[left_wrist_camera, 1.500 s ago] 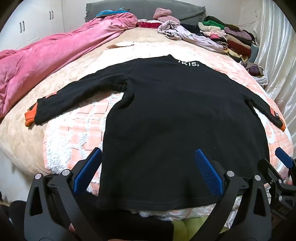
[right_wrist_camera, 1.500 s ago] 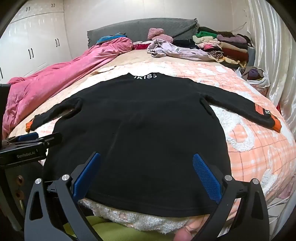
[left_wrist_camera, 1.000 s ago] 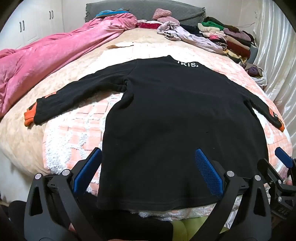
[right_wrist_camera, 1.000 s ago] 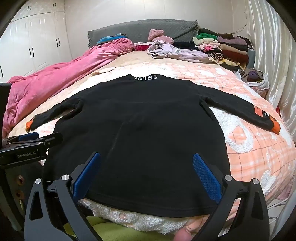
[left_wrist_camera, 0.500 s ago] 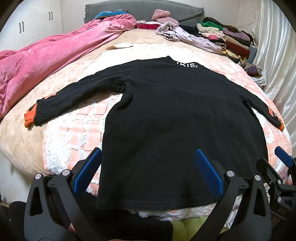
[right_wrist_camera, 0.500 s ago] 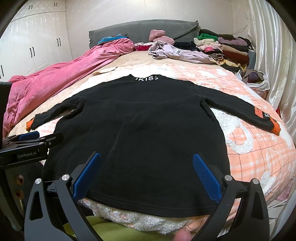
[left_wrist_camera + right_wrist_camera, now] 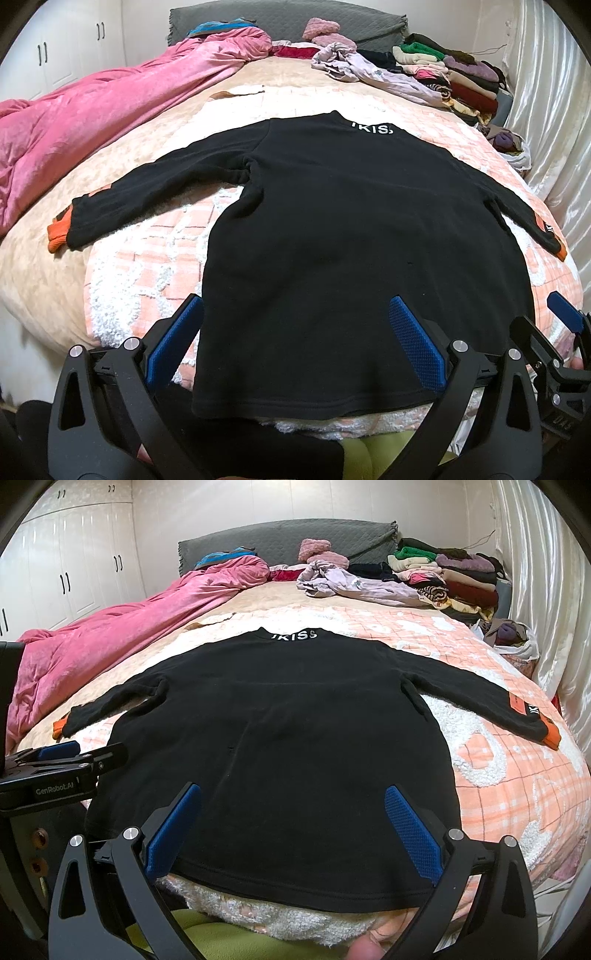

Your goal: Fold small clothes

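Each gripper is built from matte black, skeletal finger frames pierced by triangular cut-outs. On the left gripper [image 7: 295, 343], silver round-headed screws are set at the finger joints, and the inner face of each finger is lined with a blue textured pad [image 7: 415, 350]. The same black frames, silver screws and blue pads are seen on the right gripper [image 7: 293, 827]. White "GenRobot.AI" lettering is printed on the black side of the left gripper in the right wrist view. A patch of bare skin [image 7: 364, 950] is glimpsed below the right gripper's frame.
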Demonstrator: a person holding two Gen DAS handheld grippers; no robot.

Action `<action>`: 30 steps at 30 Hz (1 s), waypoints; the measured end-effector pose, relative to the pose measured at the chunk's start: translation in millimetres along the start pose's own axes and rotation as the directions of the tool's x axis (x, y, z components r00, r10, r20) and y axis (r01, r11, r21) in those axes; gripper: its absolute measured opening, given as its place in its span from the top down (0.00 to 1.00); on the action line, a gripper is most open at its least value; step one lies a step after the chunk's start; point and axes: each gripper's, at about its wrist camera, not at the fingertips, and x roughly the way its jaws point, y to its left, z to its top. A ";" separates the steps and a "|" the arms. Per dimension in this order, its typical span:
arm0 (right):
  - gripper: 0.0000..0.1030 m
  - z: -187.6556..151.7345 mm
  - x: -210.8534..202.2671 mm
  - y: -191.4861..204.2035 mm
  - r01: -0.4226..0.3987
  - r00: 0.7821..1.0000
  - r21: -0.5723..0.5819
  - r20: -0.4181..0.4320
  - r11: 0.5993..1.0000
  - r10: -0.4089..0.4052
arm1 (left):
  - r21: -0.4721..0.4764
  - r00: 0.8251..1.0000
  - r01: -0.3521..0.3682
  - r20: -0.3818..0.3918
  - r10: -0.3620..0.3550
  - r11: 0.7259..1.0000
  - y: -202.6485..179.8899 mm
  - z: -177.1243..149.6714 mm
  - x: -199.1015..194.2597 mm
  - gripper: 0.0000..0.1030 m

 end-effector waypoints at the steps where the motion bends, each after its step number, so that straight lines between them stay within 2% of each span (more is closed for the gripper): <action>1: 0.04 0.0 0.6 0.4 0.001 1.000 0.000 0.001 1.000 -0.001 | 0.000 1.000 -0.003 -0.001 0.003 1.000 0.2 -0.2 0.3 0.09; 30: 0.04 4.8 -1.1 -2.7 0.012 1.000 0.009 0.029 1.000 -0.012 | 0.008 1.000 -0.006 0.003 0.006 1.000 -0.8 3.2 3.7 0.09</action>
